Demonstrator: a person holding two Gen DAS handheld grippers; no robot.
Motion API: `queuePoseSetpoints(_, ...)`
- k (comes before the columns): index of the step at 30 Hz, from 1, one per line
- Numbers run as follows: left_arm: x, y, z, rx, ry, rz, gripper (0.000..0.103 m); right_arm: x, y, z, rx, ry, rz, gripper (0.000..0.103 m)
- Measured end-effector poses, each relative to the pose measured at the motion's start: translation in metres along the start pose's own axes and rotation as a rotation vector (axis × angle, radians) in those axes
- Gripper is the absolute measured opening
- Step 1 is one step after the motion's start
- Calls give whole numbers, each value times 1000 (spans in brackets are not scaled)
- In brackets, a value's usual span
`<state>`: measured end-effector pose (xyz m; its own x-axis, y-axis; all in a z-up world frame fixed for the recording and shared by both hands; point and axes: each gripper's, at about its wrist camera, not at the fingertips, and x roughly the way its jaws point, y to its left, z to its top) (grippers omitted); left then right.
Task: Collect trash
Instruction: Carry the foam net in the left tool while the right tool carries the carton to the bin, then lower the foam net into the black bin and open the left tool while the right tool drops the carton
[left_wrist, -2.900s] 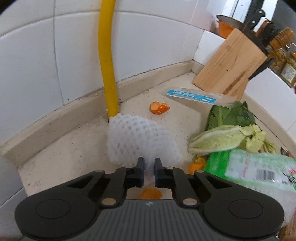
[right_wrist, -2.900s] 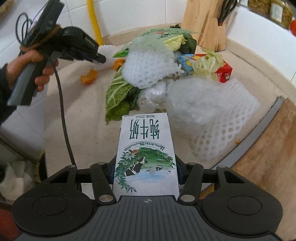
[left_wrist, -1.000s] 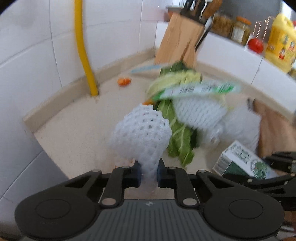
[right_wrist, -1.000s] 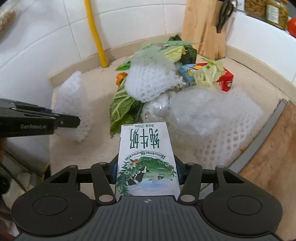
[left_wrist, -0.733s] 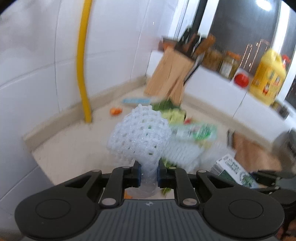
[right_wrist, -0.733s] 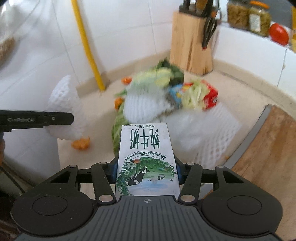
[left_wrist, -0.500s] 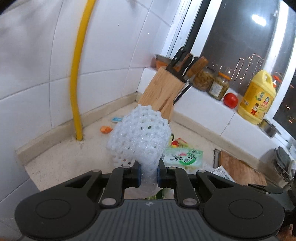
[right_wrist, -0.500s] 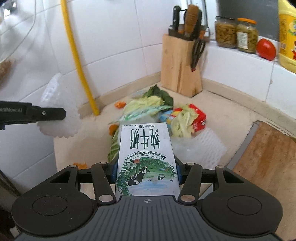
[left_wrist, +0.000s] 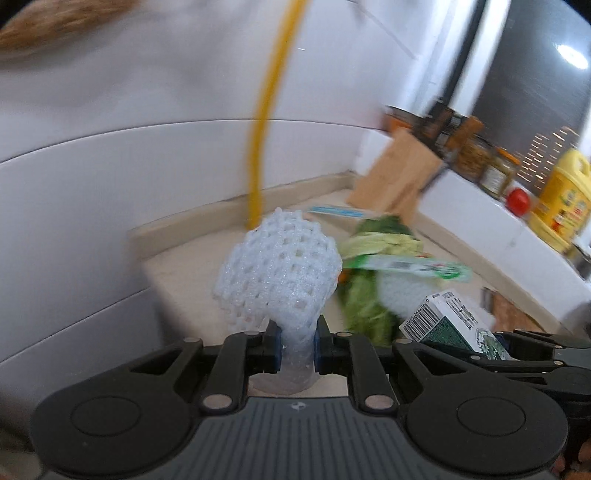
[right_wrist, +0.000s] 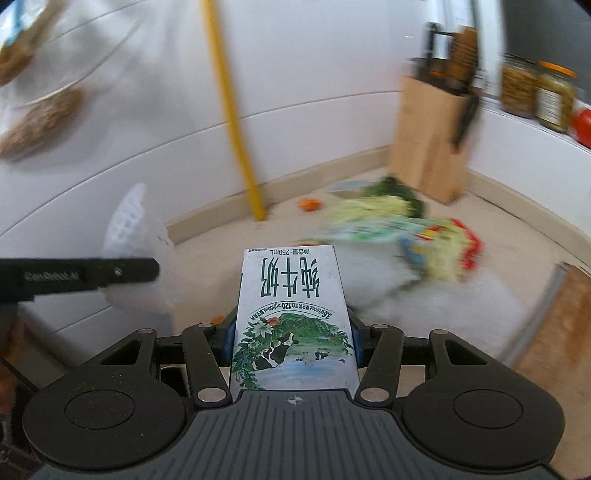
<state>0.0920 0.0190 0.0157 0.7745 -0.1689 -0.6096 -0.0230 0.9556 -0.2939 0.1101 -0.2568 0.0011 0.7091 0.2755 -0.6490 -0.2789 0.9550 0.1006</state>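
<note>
My left gripper (left_wrist: 297, 341) is shut on a white foam fruit net (left_wrist: 277, 277), held up above the beige counter (left_wrist: 184, 266). In the right wrist view the same net (right_wrist: 135, 236) hangs at the left from the left gripper's dark finger (right_wrist: 110, 271). My right gripper (right_wrist: 291, 341) is shut on a white and green milk carton (right_wrist: 291, 314), also seen in the left wrist view as the carton (left_wrist: 450, 321) at lower right. A blurred pile of trash (right_wrist: 399, 229) lies on the counter: cabbage leaves, green plastic wrappers, a red box, white foam nets.
A yellow pipe (right_wrist: 231, 110) runs up the tiled wall. A wooden knife block (right_wrist: 432, 136) stands in the corner, jars (right_wrist: 539, 96) on the ledge behind it. A wooden cutting board (right_wrist: 554, 332) lies at the right. A small orange peel (right_wrist: 310, 204) rests near the pipe. A yellow oil bottle (left_wrist: 561, 199) stands on the ledge.
Both grippers have risen and pulled back from the pile, each keeping its hold. The foam net left the counter and now hangs in the air; the views are blurred by motion.
</note>
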Motion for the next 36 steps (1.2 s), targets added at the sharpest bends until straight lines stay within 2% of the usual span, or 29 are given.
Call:
queuePoseSetpoints(7,-33,45,-30,-120,-10,147,11,26,56,1,-119,56,157,60)
queuePoseSetpoints(12,-42,65,-51,-169,-2,244,11,47,95,-4,-193,111,258,60)
queuePoseSetpoints(18,-42,87,-70,-234,37,308,11,76,135,-16,-266,190,331,60)
queuePoseSetpoints(36,4,127,-97,-327,191,400,12,140,175,-35,-341,351,340,60)
